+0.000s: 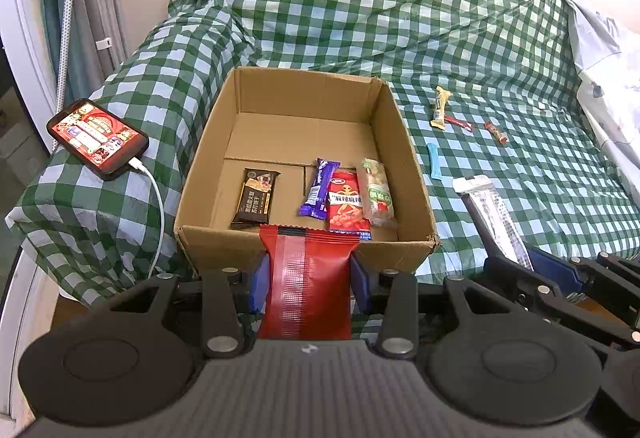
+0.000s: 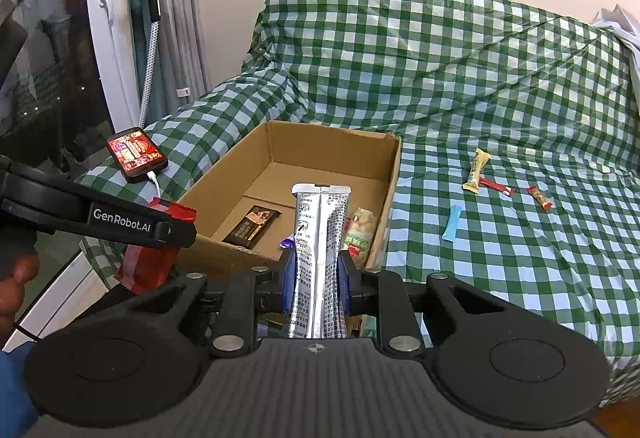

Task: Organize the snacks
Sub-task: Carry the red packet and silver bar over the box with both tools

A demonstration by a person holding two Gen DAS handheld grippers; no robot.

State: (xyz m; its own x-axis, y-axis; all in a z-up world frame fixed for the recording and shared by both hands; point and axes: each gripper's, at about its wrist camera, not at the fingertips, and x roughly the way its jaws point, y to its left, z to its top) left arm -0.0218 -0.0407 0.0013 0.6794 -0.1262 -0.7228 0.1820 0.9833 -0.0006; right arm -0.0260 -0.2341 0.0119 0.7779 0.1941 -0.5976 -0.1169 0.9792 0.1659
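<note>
Sofa-top box (image 1: 304, 174) beyond gripped packets (image 1: 310, 278).

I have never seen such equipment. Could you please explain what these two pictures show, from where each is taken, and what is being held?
No robot is here. A person holds two hand tools, each with two jaws and a wide-angle camera looking forward along them. One picture comes from the left tool, the other from the right.

The left gripper is shut on a red packet. The right gripper is shut on a silver packet. Both hang near the front edge of an open cardboard box, which stands on a green checked cloth.

Four snacks already lie in the box: dark, purple, red and green. Four small snacks lie loose on the cloth to the right. A phone is charging on the left.
</note>
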